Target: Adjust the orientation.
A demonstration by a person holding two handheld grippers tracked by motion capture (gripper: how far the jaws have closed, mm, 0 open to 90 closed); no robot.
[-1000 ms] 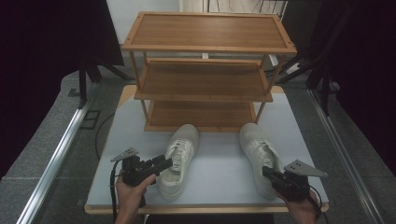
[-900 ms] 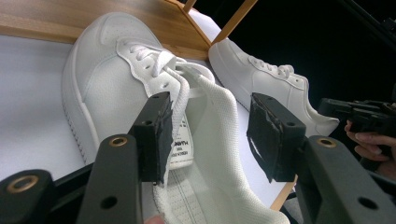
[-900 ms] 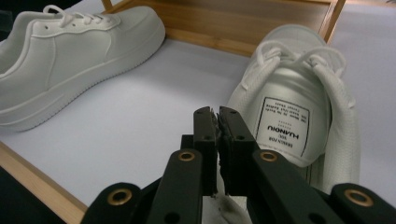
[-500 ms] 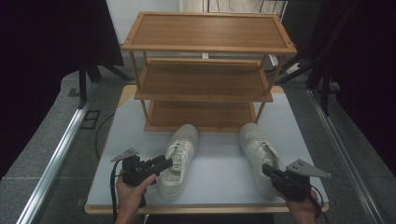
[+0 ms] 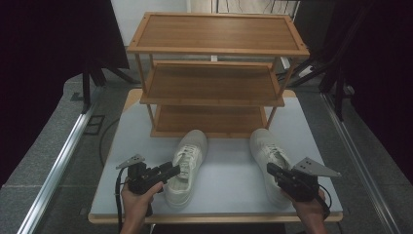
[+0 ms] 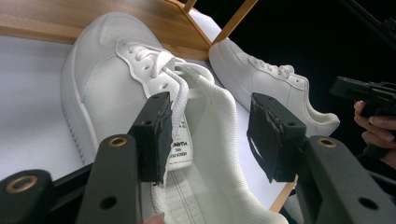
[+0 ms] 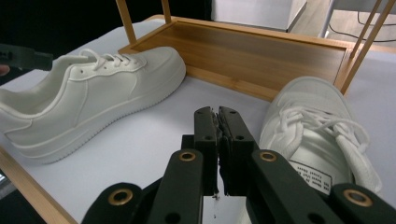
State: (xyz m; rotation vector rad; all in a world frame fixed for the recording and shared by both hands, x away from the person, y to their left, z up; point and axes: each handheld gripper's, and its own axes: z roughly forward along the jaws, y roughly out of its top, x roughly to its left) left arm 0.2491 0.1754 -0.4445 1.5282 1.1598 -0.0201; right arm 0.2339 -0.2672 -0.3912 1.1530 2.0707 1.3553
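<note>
As we straddle the left shoe's (image 6: 140,93) tongue with our left tool (image 6: 210,135) apart, our right tool (image 7: 218,140) rests closed, empty.

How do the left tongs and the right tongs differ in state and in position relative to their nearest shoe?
The left tongs are open; the right tongs are shut with nothing between them. The left tongs straddle the left shoe at its tongue; the right tongs sit beside the right shoe, gripping nothing. Both are black and hand-held over the white table.
</note>
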